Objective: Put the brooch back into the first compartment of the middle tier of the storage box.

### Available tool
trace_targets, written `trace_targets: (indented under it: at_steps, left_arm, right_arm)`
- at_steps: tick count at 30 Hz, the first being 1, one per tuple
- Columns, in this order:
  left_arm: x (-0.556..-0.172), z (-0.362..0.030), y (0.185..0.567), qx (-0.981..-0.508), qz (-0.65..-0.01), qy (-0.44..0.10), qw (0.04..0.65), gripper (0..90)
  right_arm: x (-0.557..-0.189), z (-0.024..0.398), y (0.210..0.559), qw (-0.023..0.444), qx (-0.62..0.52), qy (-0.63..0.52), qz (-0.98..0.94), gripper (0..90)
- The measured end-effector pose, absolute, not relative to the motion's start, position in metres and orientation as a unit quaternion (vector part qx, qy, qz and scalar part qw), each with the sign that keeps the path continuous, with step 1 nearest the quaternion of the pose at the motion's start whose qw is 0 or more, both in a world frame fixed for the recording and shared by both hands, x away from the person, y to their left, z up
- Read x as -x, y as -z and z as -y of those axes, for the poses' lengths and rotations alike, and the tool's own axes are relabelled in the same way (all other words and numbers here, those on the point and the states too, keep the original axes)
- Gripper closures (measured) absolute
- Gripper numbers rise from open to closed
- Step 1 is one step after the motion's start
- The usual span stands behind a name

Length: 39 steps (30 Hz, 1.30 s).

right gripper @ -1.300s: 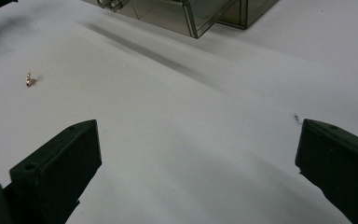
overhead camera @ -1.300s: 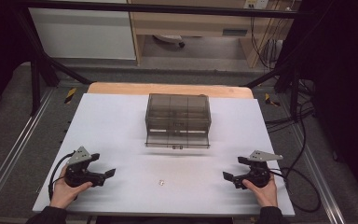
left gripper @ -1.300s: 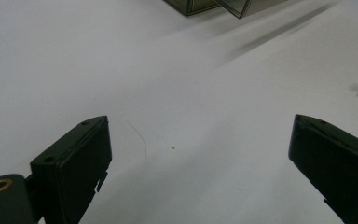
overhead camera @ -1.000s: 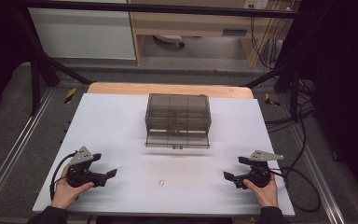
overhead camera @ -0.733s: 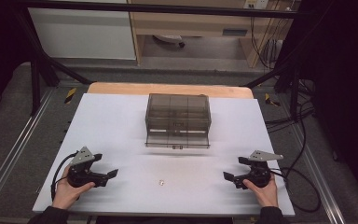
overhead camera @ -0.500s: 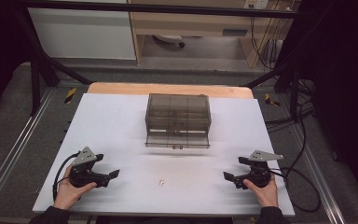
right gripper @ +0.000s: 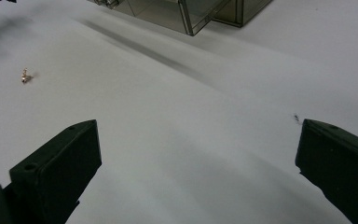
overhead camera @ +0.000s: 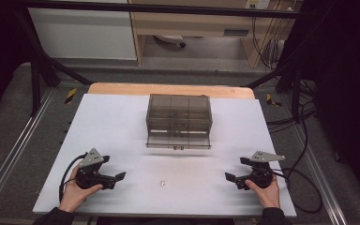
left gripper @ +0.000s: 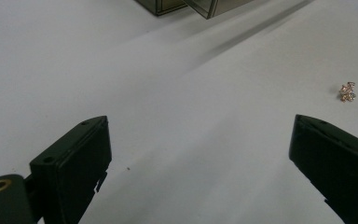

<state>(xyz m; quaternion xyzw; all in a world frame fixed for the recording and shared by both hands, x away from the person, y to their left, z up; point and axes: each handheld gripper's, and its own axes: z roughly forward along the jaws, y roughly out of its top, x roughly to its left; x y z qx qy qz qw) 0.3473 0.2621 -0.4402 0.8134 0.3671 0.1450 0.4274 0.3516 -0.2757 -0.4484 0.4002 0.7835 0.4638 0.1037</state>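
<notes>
A smoky see-through drawer box [overhead camera: 178,112] stands in the middle of the white table [overhead camera: 117,122], its lower drawer [overhead camera: 178,139] pulled out toward me. A tiny gold trinket [overhead camera: 161,183] lies on the table in front of it, between the two grippers. My left gripper [overhead camera: 115,181] is held low at the near left, open and empty, pointing right at the trinket [left gripper: 347,91], which lies beyond its right jaw. My right gripper [overhead camera: 233,181] is at the near right, open and empty, with the trinket [right gripper: 25,76] far to its left.
The box corner [left gripper: 191,4] and the open drawer [right gripper: 182,14] sit at the top of both gripper views. A wooden strip [overhead camera: 168,89] borders the table's far edge. Cables [overhead camera: 304,187] trail off the right side.
My left gripper has slid a little to the right, toward the trinket. The right gripper and the box have stayed put.
</notes>
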Motion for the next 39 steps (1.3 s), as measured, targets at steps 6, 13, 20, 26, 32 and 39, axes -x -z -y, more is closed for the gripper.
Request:
trace_targets:
  at_steps: [6, 13, 20, 26, 32, 39]
  left_arm:
    - [-0.346, -0.257, 0.440, -0.815, -0.366, -0.144, 0.426, 5.5]
    - [-0.345, -0.250, 0.441, -0.818, -0.363, -0.140, 0.424, 5.5]
    - [-0.343, -0.243, 0.440, -0.818, -0.361, -0.140, 0.425, 5.5]
    - [-0.342, -0.234, 0.439, -0.821, -0.358, -0.137, 0.424, 5.5]
    - [-0.341, -0.223, 0.438, -0.824, -0.353, -0.134, 0.421, 5.5]
    - [-0.340, -0.202, 0.436, -0.831, -0.345, -0.124, 0.418, 5.5]
  right_arm:
    - [-0.352, 0.275, 0.449, 0.103, -0.401, -0.463, -0.784, 0.5]
    - [-0.352, 0.275, 0.449, 0.104, -0.402, -0.462, -0.783, 0.5]
    - [-0.352, 0.275, 0.448, 0.104, -0.404, -0.461, -0.783, 0.5]
    - [-0.352, 0.275, 0.449, 0.104, -0.402, -0.458, -0.786, 0.5]
    - [-0.352, 0.275, 0.449, 0.105, -0.403, -0.455, -0.787, 0.5]
    - [-0.352, 0.275, 0.448, 0.104, -0.402, -0.457, -0.787, 0.5]
